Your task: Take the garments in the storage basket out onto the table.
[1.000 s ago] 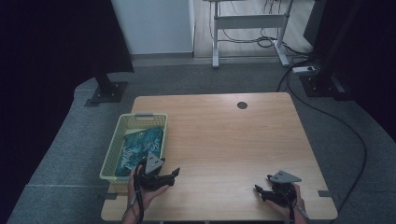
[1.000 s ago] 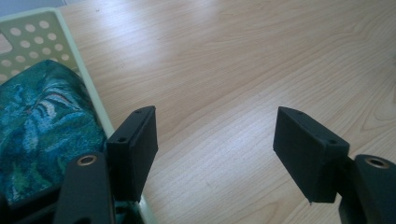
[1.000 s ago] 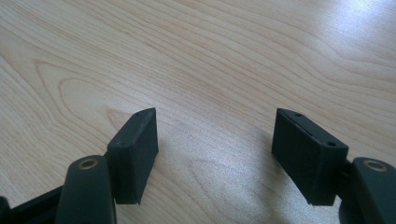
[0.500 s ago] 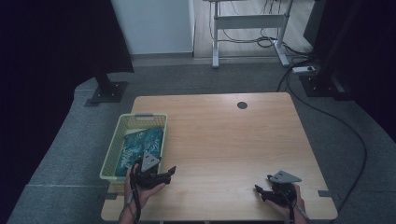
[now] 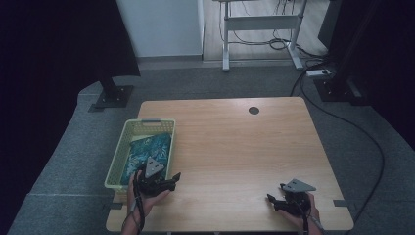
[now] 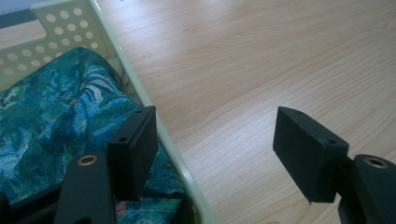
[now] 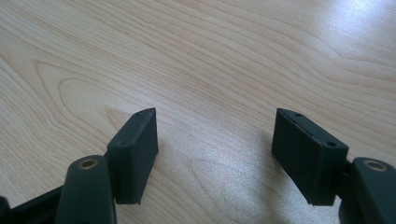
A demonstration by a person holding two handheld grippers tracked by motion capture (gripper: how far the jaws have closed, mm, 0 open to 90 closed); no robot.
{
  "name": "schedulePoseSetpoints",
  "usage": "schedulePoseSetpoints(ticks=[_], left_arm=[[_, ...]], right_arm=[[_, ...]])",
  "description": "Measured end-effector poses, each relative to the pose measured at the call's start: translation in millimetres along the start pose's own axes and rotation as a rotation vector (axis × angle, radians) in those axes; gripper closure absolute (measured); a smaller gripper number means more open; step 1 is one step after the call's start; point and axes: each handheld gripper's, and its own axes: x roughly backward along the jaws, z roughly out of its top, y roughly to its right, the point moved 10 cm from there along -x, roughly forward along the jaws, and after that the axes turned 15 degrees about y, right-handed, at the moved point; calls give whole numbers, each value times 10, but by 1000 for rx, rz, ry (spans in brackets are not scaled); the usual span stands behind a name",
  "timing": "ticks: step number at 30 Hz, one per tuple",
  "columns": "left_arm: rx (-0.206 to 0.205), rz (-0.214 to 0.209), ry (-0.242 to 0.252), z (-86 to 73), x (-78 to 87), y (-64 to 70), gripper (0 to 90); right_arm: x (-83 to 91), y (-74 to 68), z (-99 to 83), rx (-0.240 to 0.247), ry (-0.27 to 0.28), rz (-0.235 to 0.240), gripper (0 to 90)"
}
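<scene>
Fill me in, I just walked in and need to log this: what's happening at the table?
A person is working at a wooden table with a gripper in each hand. The left gripper is open at the near corner of a pale green basket, one jaw over the blue-green patterned cloth lying inside it, the other over the tabletop. It grips nothing. The right gripper is open too, low over bare wood at the near right. The cloth lies in the basket, not yet grasped.

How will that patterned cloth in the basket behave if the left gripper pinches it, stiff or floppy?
Likely floppy: the cloth lies in soft folds, bulging against the basket wall. Probably light, so it should lift easily but drape and trail. The left gripper is open, straddling the rim, so a trailing edge may snag there.
</scene>
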Motion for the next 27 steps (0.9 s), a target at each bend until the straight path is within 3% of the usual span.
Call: schedulePoseSetpoints(ticks=[10, 27], left_arm=[[14, 26, 1, 49, 37, -119, 311], [45, 66, -33, -18, 28, -298, 311]], right_arm=[[4, 0, -2, 0, 0, -2, 311], [4, -1, -2, 0, 0, -3, 312]])
